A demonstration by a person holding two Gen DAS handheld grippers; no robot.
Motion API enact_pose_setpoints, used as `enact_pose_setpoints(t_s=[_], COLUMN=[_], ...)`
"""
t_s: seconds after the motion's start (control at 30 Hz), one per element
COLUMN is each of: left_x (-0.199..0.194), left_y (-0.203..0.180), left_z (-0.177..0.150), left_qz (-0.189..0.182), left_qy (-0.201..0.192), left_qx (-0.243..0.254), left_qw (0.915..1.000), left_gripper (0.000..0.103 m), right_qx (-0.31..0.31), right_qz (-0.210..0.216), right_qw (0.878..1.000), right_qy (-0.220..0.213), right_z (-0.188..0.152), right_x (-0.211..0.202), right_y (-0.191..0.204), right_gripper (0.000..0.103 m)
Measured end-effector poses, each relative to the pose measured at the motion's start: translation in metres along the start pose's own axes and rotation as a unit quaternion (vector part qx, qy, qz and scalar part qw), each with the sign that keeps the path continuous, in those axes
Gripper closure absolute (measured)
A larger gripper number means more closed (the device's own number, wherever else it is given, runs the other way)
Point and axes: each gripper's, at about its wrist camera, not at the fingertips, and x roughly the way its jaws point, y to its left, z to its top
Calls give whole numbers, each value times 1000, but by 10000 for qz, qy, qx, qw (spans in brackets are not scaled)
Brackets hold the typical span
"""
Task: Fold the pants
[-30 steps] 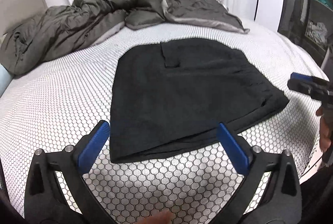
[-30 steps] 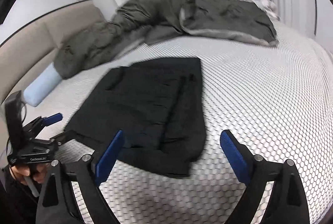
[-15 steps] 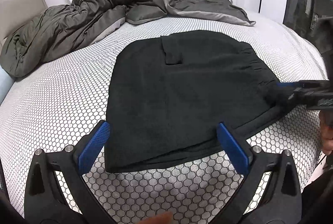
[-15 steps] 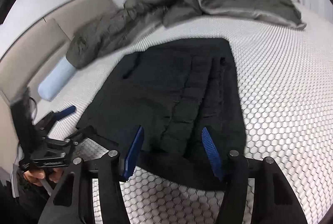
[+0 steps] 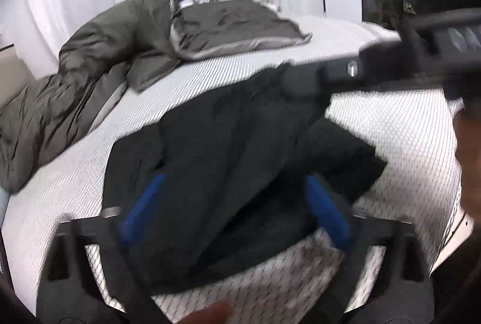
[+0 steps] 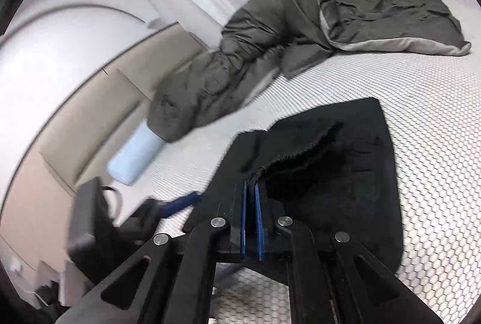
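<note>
The black pants (image 5: 228, 149) are spread on the bed (image 6: 427, 101), on the honeycomb-patterned sheet, nearer than the grey duvet (image 6: 270, 47) heaped beyond them.

The right tool (image 6: 252, 188) is seen pressed together on the gathered waistband edge of the pants, which is raised off the sheet; its blue pads stand almost flat against each other with the fabric pinched at their tips. In the left wrist view the same tool reaches in from the right and is set on the far right corner of the pants.

The left tool (image 5: 237, 209) has just been closing; its blue fingers (image 5: 324, 209) stand apart on either side of the near edge of the pants, with cloth between them, but through the blur no pressing on the fabric can be made out.

The near edge lies directly ahead of the left tool and runs across its line. The next move is judged to turn on that edge being clamped.

No containers are seen. A pale blue roll (image 6: 135, 158) lies beside the duvet's end, well apart from the pants.
</note>
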Motion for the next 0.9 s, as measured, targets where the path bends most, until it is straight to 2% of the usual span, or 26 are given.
enact_pose_setpoints(t_s=[0.03, 0.07, 0.1, 0.17, 0.2, 0.23, 0.3, 0.4, 0.47, 0.5, 0.57, 0.6, 0.63, 0.73, 0.83, 0.87, 0.9], left_x=[5, 10, 12, 11, 11, 10, 8, 9, 7, 4, 1, -1, -3, -6, -9, -7, -6], left_y=[-1, 2, 4, 16, 21, 26, 32, 34, 36, 35, 36, 36, 36, 32, 25, 21, 18], left_z=[7, 12, 16, 20, 23, 25, 30, 35, 38, 37, 38, 38, 38, 41, 40, 40, 38], left_qz=[-69, -79, -116, -139, -178, -256, -249, -221, -211, -188, -143, -137, -140, -175, -221, -245, -249], left_qy=[20, 79, 51, -104, -79, -94, -170, -203, -281, -332, -386, -408, -425, -462, -475, -440, -422], left_qx=[-61, -215, -340, -710, -803, -938, -1095, -1233, -1332, -1375, -1454, -1486, -1507, -1423, -1267, -1194, -1128], left_qw=[10000, 9997, 9993, 9973, 9966, 9952, 9935, 9919, 9905, 9898, 9885, 9880, 9876, 9886, 9906, 9916, 9924], left_gripper=[76, 93, 103, 103, 103, 103, 103, 103, 103, 103, 103, 103, 103, 103, 103, 103, 103], right_qx=[-14, -68, -118, -74, 31, 74, 217, 551, 425, 318, 281, 279, 301, 341, 432, 417, 411], right_qz=[87, 128, 91, -108, -417, -698, -1086, -1208, -1308, -1490, -1570, -1567, -1495, -868, -240, -220, -428], right_qw=[10000, 9999, 9999, 9999, 9991, 9975, 9937, 9881, 9845, 9814, 9808, 9818, 9838, 9942, 9980, 9978, 9962], right_qy=[-46, -67, -33, 42, -31, -56, 172, 772, 1090, 1165, 1122, 1032, 942, 537, 387, 458, 639], right_z=[0, 0, 1, 1, -1, -2, -7, -17, -22, -24, -25, -23, -21, -11, -13, -17, -25], right_x=[-3, -6, -10, -19, -26, -29, -23, 7, 27, 35, 38, 34, 28, -3, -24, -24, -17], right_y=[1, 3, 2, -7, -18, -26, -45, -69, -74, -74, -75, -71, -67, -44, -25, -23, -28], right_gripper=[98, 97, 90, 64, 51, 51, 51, 56, 63, 70, 79, 94, 99, 100, 100, 100, 100])
